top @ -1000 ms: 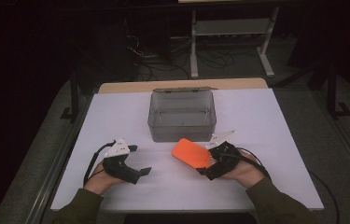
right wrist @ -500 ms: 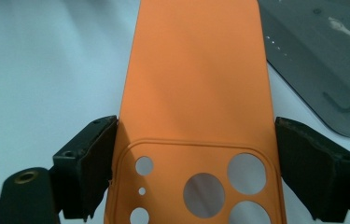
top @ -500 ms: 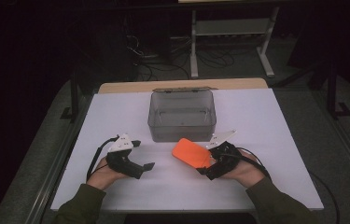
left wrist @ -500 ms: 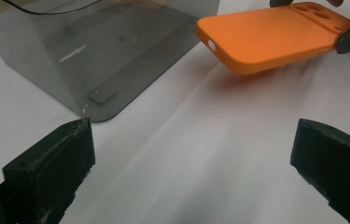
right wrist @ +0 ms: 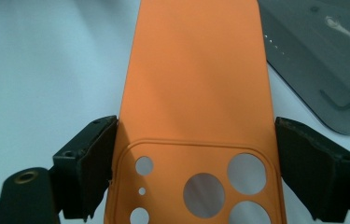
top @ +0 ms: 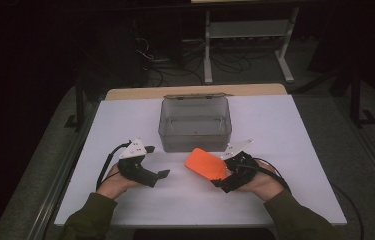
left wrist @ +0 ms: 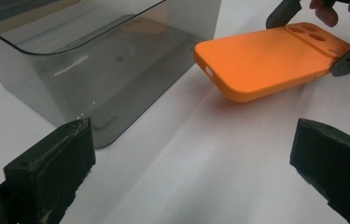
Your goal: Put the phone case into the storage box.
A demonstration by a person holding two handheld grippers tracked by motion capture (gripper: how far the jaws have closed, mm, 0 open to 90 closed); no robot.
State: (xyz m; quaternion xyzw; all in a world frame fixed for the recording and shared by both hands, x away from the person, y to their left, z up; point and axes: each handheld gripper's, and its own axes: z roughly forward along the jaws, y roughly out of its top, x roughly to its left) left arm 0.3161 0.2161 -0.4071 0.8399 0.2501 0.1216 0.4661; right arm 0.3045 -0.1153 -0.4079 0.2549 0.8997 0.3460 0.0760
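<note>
**Right jaws clamp orange case, left jaws wide and empty**

Right gripper (top: 223, 176) jaws closed on the camera-cutout end of the orange phone case (top: 205, 163), pads pressing both side edges in the right gripper view; case sits centre-low in the high view, just below the clear grey box (top: 195, 122), far end tilted toward the white table (top: 285, 130); left gripper (top: 161, 175) at lower left, jaws spread wide, nothing between them; risks: soft case could flex or slip from the edge grip, since only one end is held; free end could catch the box rim on the way in.
</note>
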